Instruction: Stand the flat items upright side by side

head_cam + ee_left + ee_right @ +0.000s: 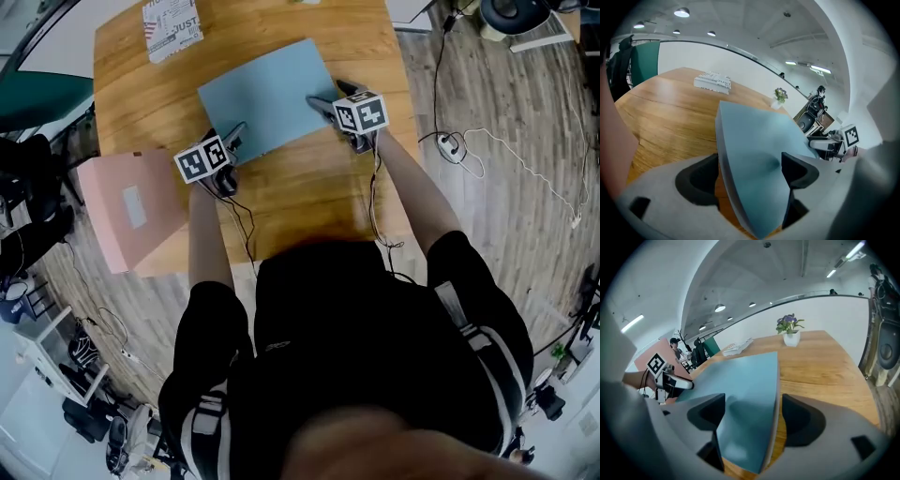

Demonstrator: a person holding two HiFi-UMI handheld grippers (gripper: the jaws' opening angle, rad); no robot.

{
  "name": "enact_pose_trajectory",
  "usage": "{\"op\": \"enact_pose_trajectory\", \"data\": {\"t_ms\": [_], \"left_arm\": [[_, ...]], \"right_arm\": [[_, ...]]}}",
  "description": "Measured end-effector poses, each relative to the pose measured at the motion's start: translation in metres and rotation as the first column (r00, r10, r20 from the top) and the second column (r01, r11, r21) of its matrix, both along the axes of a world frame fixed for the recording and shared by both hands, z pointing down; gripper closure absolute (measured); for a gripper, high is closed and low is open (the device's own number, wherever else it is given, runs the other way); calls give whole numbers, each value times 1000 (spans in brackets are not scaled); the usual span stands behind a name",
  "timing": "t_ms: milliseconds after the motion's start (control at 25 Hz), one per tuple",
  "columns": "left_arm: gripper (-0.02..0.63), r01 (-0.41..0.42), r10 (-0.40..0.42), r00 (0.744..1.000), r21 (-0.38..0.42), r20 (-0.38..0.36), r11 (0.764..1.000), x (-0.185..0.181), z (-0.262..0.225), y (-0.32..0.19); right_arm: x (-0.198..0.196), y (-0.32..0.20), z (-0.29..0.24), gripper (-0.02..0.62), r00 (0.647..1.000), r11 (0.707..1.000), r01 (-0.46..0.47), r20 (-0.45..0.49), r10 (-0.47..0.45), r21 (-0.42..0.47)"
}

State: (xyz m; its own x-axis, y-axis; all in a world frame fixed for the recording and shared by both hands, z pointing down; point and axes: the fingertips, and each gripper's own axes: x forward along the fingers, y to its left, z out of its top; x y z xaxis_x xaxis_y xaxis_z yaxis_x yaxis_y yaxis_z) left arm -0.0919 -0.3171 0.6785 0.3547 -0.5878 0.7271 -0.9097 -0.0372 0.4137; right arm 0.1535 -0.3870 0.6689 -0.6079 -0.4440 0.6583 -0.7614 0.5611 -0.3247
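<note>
**Head view: blue flat item on the table, a spread gripper at each near corner**

The wooden table (300, 202) fills the middle of the picture, with the person at its near end; on its middle lies the blue flat item (267, 94), the largest thing on it, set askew with 1 long edge toward the person; at the table's left edge is the pink flat item (131, 211), a pale label on its broad face, and whether it lies flat or stands cannot be told; at the far end lies a white printed book (172, 28), well apart from both.

The left gripper (232, 139) is at the blue item's near left corner and the right gripper (323, 105) at its near right corner. In the left gripper view the 2 jaws stand spread with the blue corner between them; the right pad (799, 171) sits over the blue face and the left pad (696, 180) is just beside the item's edge; no squeeze shows. In the right gripper view the jaws are likewise spread about the other corner; the left pad (705, 413) overlaps the blue face, while bare wood shows between the item's edge and the right pad (801, 423).

Smallest, a white pot of purple flowers (790, 331) stands at the table's far end.
</note>
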Motion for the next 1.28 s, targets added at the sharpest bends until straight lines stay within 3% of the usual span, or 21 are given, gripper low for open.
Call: {"op": "enact_pose_trajectory", "data": {"t_ms": [120,320,600,880,1000,1160,1280], "left_arm": [[195,-16,16,1000,-24,12,1000,4,7,-2],[202,-30,30,999,-27,25,999,9,5,11],[206,-93,95,995,-51,34,994,18,5,60],[216,-66,67,998,-65,20,996,24,4,118],[216,-91,93,995,-93,18,991,26,4,142],[216,-141,141,990,-138,-12,980,27,5,174],[206,-157,154,988,-126,-31,980,26,6,174]], "right_arm": [[-6,-1,10,234,1000,998,-8,22,10,-60],[-2,19,7,238,998,997,-51,33,53,-64],[12,88,8,238,990,989,-133,31,135,-56],[21,155,7,238,983,982,-178,36,181,-68],[24,184,7,238,984,981,-172,35,176,-92],[27,220,9,250,996,987,-81,38,87,-138],[41,215,1,328,996,990,-72,45,78,-120]]}}
